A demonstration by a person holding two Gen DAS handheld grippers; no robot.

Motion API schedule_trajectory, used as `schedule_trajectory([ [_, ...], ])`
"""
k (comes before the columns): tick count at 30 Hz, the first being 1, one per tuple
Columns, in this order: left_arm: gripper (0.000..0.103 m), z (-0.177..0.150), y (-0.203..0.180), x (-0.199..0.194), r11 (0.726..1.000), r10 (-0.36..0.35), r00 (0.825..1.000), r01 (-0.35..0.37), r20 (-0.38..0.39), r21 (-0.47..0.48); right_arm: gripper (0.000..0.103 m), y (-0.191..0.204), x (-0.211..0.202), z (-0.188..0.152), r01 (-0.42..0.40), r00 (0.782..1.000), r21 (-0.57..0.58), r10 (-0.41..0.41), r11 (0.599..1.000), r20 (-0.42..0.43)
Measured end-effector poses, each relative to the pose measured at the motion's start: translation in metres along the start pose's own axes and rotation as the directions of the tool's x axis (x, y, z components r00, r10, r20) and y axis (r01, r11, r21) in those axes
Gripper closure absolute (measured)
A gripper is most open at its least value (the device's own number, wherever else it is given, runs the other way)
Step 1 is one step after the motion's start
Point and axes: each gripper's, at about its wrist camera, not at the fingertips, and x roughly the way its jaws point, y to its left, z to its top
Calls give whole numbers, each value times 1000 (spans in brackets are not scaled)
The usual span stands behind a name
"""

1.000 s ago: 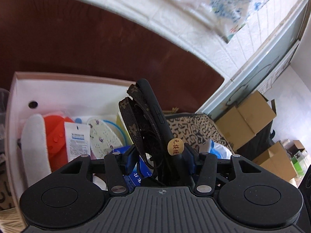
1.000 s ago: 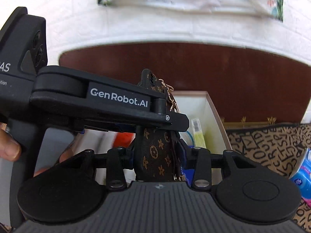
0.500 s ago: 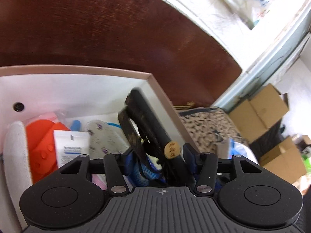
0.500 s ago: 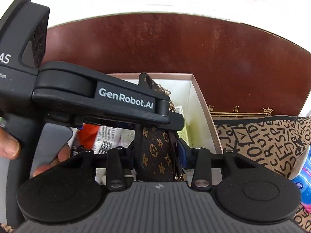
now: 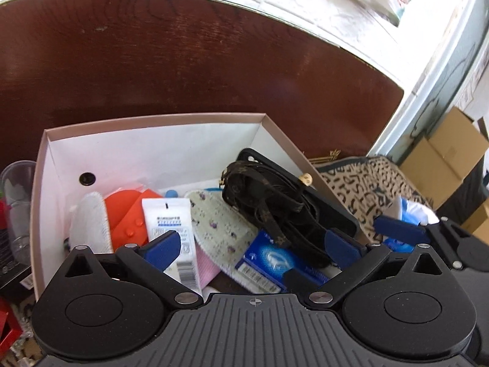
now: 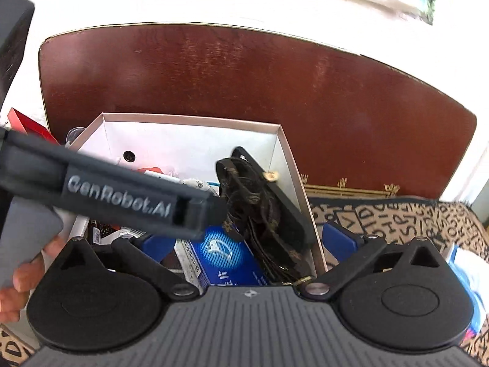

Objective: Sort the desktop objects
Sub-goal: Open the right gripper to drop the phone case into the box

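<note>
A black phone case with a brown monogram strap point(image 5: 275, 205) lies in the right side of the white cardboard box point(image 5: 152, 140), leaning on its right wall; it also shows in the right wrist view point(image 6: 259, 202). My left gripper point(image 5: 252, 246) is open and empty above the box's near side. My right gripper point(image 6: 247, 243) is open and empty just above the strap's near end. The left gripper's body point(image 6: 116, 195) crosses the right wrist view.
The box also holds an orange item point(image 5: 125, 214), a white tube point(image 5: 171, 223), a floral pad point(image 5: 220, 226) and a blue packet point(image 5: 269, 260). A leopard-print cloth point(image 5: 366, 189) lies right of the box. A clear cup point(image 5: 15, 208) stands left. A dark wooden headboard point(image 5: 183, 61) rises behind.
Both grippers opened and let go of the phone case with strap, which now lies in the box. Both grippers have drawn back and up.
</note>
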Motion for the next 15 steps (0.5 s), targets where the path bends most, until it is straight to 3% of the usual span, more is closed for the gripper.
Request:
schedule_trajectory([
  [6,0,-6,-6,-17,1000,-7,1000,7,-5,-9,1,-5,-16,-4,-25,1000,14,25,1000,5],
  [15,0,-20,-27,-60,999,7,999,-8,34,51,1,6,-54,-5,-62,996,4,61,998,58],
])
